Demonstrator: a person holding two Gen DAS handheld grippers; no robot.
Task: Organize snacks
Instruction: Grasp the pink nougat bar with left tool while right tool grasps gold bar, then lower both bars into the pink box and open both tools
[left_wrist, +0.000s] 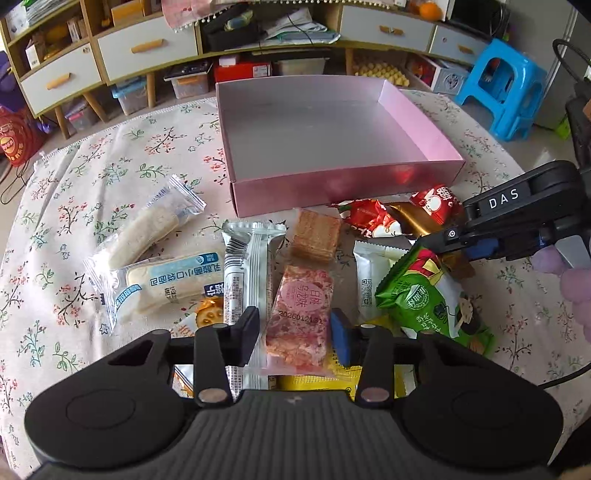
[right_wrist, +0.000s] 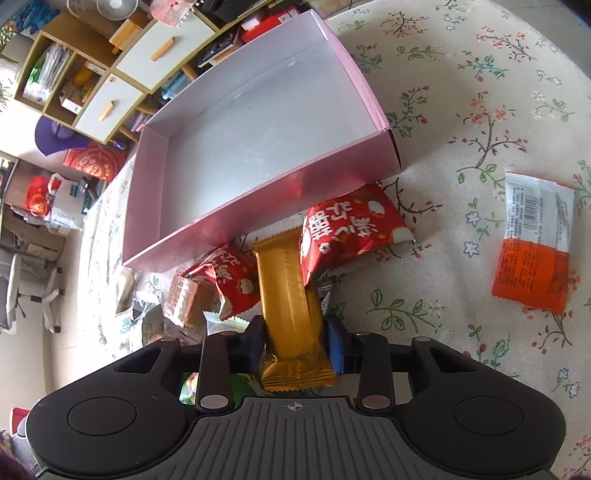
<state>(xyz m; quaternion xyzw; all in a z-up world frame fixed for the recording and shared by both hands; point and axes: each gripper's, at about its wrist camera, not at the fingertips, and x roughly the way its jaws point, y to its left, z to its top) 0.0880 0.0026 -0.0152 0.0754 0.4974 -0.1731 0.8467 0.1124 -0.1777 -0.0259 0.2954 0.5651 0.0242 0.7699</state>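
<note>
Jaws on the left gripper (left_wrist: 295, 334) are seen pinching a clear-wrapped pink snack (left_wrist: 301, 314), its wrapper stamped with the date 2026012131 under a round pink label in Chinese characters. Over on the right gripper (right_wrist: 295, 345), the jaws are clamped on a gold-wrapped bar (right_wrist: 290, 306), which is lying lengthwise between the pads; no print can be read on it. In the left wrist view, "DAS" is lettered in white on the right gripper's black body. Two red packets (right_wrist: 351, 229) with white Chinese lettering are sprawled just short of the pink box (left_wrist: 421, 122), whose floor is bare. A green pouch (left_wrist: 424, 299) with a round logo is spotted by the right gripper. A white-and-orange sachet (right_wrist: 535, 251) bearing a barcode is lying well apart on the floral tabletop (right_wrist: 480, 92). Two blue-and-white bread packs (left_wrist: 162, 284) are set to the left.
</note>
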